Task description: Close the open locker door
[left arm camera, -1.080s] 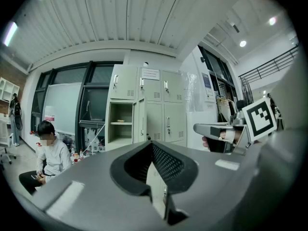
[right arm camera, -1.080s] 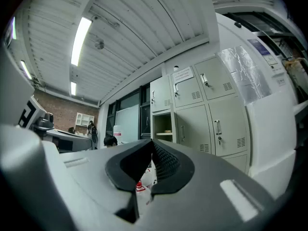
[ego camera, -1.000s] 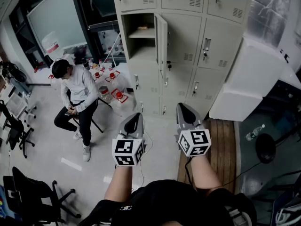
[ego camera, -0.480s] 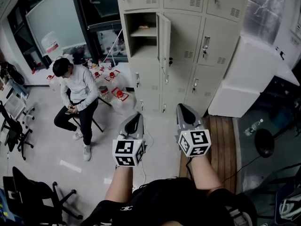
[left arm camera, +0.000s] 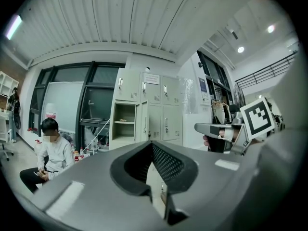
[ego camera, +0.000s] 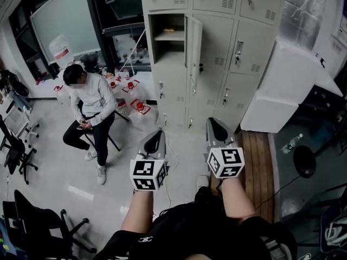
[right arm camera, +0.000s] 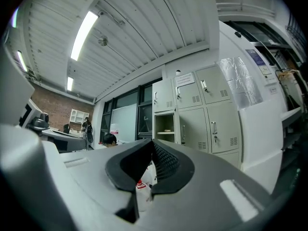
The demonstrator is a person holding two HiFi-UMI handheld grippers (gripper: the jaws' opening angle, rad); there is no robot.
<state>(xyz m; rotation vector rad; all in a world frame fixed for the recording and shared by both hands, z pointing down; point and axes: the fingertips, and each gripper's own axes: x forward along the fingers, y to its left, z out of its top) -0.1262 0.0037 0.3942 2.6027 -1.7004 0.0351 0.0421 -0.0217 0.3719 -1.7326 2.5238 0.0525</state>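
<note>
The beige lockers [ego camera: 233, 53] stand ahead. One upper compartment [ego camera: 165, 37] is open, and its door [ego camera: 193, 39] sticks out towards me, edge on. My left gripper [ego camera: 158, 132] and right gripper [ego camera: 213, 121] are held side by side, well short of the lockers and pointing at them. Both are shut and empty. The left gripper view shows the shut left gripper [left arm camera: 151, 142] with the open compartment [left arm camera: 122, 124] far beyond it. In the right gripper view, the open compartment [right arm camera: 165, 128] is seen past the shut right gripper [right arm camera: 153, 141].
A person [ego camera: 89, 104] sits on a chair left of the lockers, with red-capped bottles [ego camera: 130, 91] on the floor nearby. A large white box [ego camera: 287, 85] stands right of the lockers, with wooden boards [ego camera: 260, 161] before it. Office chairs [ego camera: 38, 215] stand at the lower left.
The lockers have shifted right and come slightly nearer in the head view. Both grippers keep the same side-by-side pose and stay shut.
</note>
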